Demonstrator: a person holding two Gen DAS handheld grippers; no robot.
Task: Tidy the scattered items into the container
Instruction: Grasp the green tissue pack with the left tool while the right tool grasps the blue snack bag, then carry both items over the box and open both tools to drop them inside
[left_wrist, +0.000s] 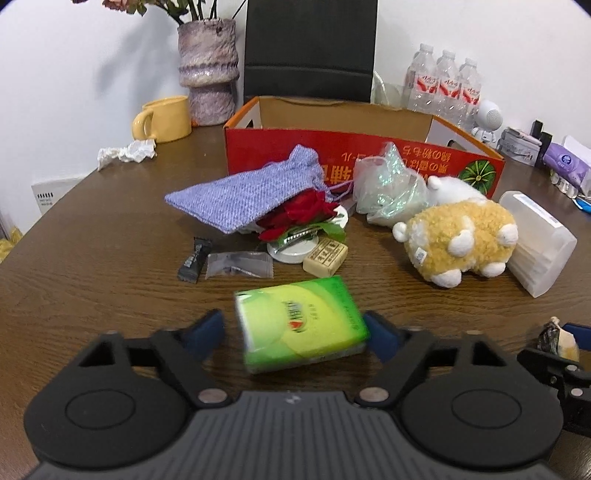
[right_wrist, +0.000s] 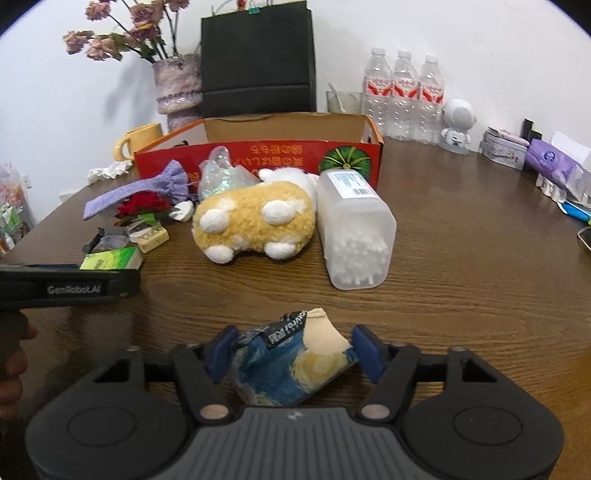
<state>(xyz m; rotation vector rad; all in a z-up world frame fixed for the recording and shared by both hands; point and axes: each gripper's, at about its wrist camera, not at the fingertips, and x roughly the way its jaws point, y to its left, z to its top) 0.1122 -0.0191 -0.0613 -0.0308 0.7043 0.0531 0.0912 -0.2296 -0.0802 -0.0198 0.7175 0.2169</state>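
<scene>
Tabletop carries scattered clutter in front of a red cardboard box with open top. Left claw straddles a green tissue pack; right pad touches its edge, left pad stands apart, so not yet clenched. Right claw grasps a blue-and-yellow folded sock, both pads pressing its sides. Yellow plush toy and clear cotton-swab tub lie side by side near the box; purple pouch rests over a red rose.

Glossy plastic tissue pack, fuzzy plush, wood-grain table.
</scene>
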